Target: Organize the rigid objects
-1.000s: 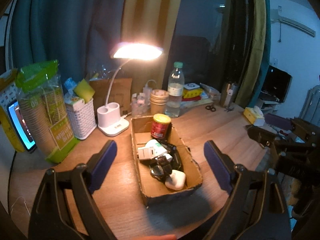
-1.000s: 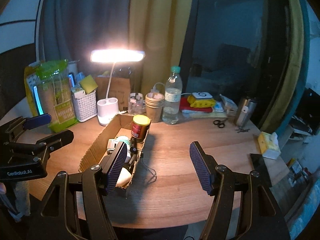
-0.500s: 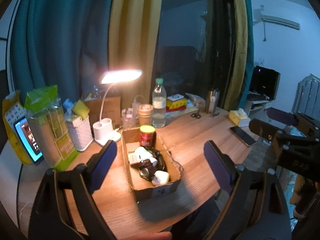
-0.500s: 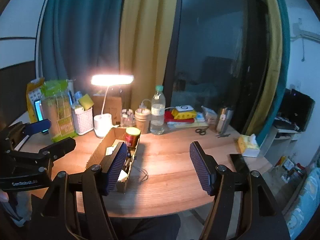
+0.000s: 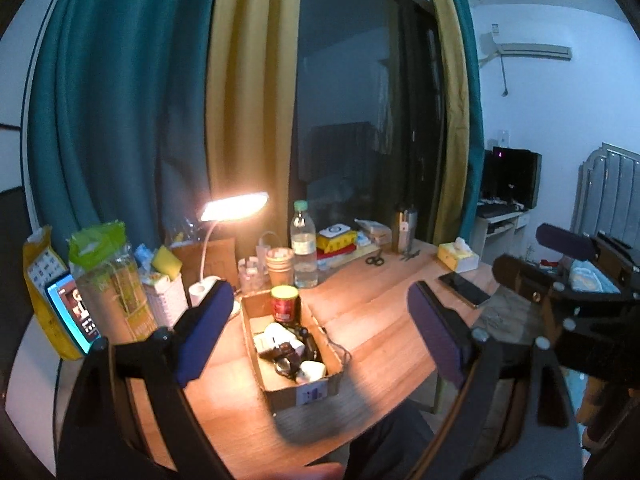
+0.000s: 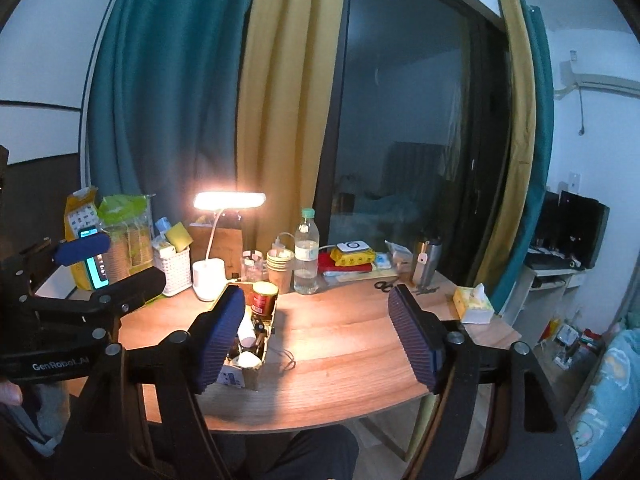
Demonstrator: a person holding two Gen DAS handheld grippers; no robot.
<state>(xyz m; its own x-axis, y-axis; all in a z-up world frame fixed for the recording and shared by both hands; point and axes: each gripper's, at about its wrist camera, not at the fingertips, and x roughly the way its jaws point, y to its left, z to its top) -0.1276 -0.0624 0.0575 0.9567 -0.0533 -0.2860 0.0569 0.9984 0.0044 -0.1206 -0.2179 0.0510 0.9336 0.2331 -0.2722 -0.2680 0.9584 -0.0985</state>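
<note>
1. Left hand-held gripper [image 5: 320,336]: I hold it with jaws wide, nothing between the pads, well back from the counter [image 5: 376,320] edge.
2. Right hand-held gripper [image 6: 316,340]: its jaws have just been opening and now stand fairly wide; nothing is between them. It too hangs clear of the counter.
3. Cardboard box [image 5: 304,392]: stands on the near part of the counter, open-topped, long side running away from me. I judge it the collecting place for the task.
4. Box contents: a red can [image 5: 285,304] upright at the far end; a white charger block [image 5: 276,334], a dark tangled item [image 5: 289,354] and a small white case [image 5: 311,371] nearer me. They lie touching; I cannot tell them apart fully.
5. Step in hand, as I judge it: both grippers empty and withdrawn, so either the sorting is done or I am choosing the next piece. To do it well I keep the jaws wide, approach one item at a time, and come down from above so as not to knock the box wall.
6. Loose rigid items left out: scissors [image 5: 374,259], a phone [image 5: 464,289] near the right edge, a metal flask [image 6: 427,262].
7. In the way: the lit desk lamp [image 5: 234,206], paper cups [image 5: 280,266] and water bottle [image 5: 304,244] stand just behind the box; a cable [image 6: 286,356] trails beside it and could snag.
8. Far left: white basket [image 5: 166,300], a glowing screen [image 5: 72,312], bagged goods. Tissue box [image 6: 474,304] at right.
</note>
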